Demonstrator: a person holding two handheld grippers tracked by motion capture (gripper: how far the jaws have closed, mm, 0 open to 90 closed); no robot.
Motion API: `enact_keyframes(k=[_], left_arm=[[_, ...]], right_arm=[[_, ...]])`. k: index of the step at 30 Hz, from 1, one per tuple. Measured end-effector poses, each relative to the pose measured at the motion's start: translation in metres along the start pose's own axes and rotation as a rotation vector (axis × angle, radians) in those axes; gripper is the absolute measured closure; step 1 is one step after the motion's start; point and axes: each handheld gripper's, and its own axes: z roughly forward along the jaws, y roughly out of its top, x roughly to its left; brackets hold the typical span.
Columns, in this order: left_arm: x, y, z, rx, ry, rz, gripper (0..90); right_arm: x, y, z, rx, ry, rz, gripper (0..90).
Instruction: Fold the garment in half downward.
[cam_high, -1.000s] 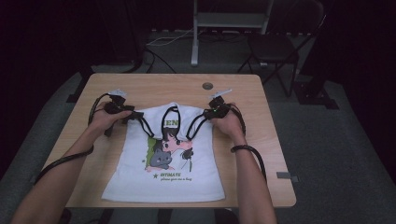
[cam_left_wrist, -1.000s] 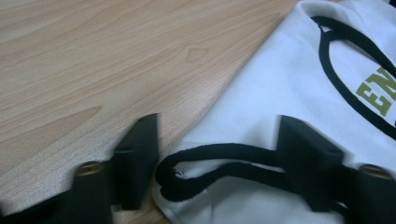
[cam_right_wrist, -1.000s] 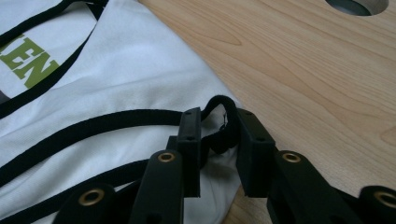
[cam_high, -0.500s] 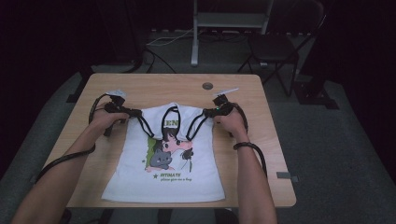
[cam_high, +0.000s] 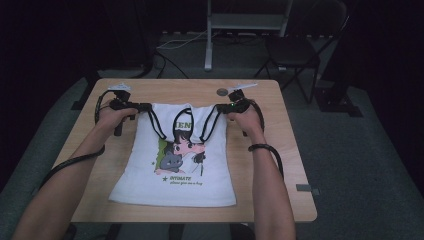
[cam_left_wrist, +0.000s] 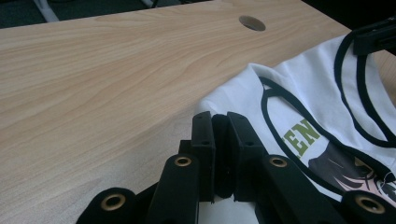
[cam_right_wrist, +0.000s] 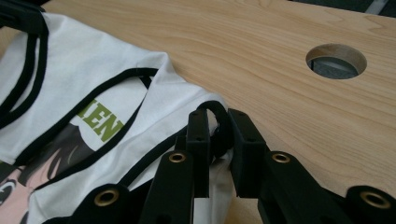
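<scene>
The left gripper (cam_left_wrist: 219, 154) has just closed its fingers (cam_left_wrist: 204, 140) on the left shoulder strap of the white tank top (cam_high: 175, 165); the right gripper's (cam_right_wrist: 219, 149) fingers (cam_right_wrist: 198, 140) are likewise clamped on the right strap's black-edged fold. The top lies flat, mid-counter (cam_high: 260, 165), hem near the person. It looks light, limp cloth that will sag between grips, so the strap tops are sensible holds. Compared with the earlier high view, both straps now look slightly raised and gathered.

Your left gripper (cam_left_wrist: 223, 154) hides the strap it pinches; the shirt (cam_left_wrist: 327, 116) runs off the frame's right edge and bottom.
</scene>
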Motion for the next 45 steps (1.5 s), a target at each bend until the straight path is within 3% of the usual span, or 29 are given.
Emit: enact_keyframes(k=[4, 10, 14, 19, 29, 38, 45], left_arm=[[0.003, 0.0, -0.002, -0.019, 0.009, -0.012, 82.6], [0.007, 0.008, -0.009, -0.081, 0.014, -0.031, 82.5], [0.007, 0.011, -0.013, -0.104, -0.001, -0.033, 82.5], [0.005, 0.006, -0.016, -0.078, -0.025, -0.009, 82.5], [0.01, -0.008, -0.031, -0.038, -0.068, -0.013, 82.5], [0.005, -0.02, -0.037, 0.022, -0.081, 0.032, 82.5], [0.001, -0.032, -0.04, 0.073, -0.075, 0.049, 82.5]], right_arm=[[-0.002, -0.001, 0.001, -0.012, -0.011, 0.011, 80.3], [-0.006, 0.006, -0.007, -0.08, -0.013, 0.035, 80.3], [-0.008, 0.009, -0.012, -0.109, -0.007, 0.046, 80.2], [-0.007, 0.006, -0.015, -0.11, 0.016, 0.036, 80.3], [-0.004, -0.001, -0.021, -0.103, 0.081, 0.024, 80.3], [-0.001, -0.019, -0.027, -0.04, 0.132, -0.013, 80.2], [0.003, -0.034, -0.031, 0.038, 0.127, -0.05, 80.2]])
